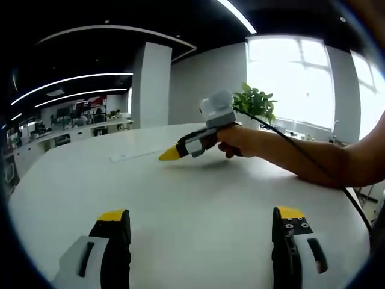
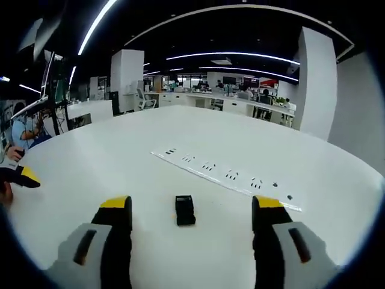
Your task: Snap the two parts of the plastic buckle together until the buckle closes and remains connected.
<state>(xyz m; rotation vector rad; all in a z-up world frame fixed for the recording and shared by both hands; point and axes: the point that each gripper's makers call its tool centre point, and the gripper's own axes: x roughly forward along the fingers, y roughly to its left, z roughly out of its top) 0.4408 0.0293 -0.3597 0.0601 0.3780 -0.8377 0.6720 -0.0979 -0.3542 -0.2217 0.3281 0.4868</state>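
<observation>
A small black plastic buckle [image 2: 184, 212] lies flat on the white table [image 2: 108, 162], just ahead of my right gripper [image 2: 190, 203] and between its jaws, which stand wide apart and hold nothing. It looks like one piece; I cannot tell whether its two parts are joined. In the left gripper view my left gripper [image 1: 202, 214] is open over bare table [image 1: 198, 186]. Further off in that view, a hand holds the right gripper [image 1: 170, 154], its yellow tip low over the table. The left gripper's yellow tip [image 2: 27, 176] shows at the left edge of the right gripper view.
A long white power strip [image 2: 228, 174] lies across the table just beyond the buckle, and shows faintly as a power strip [image 1: 135, 155] past the right gripper. A potted plant [image 1: 255, 101] stands at the far table edge. A black cable [image 1: 313, 162] trails along the person's forearm.
</observation>
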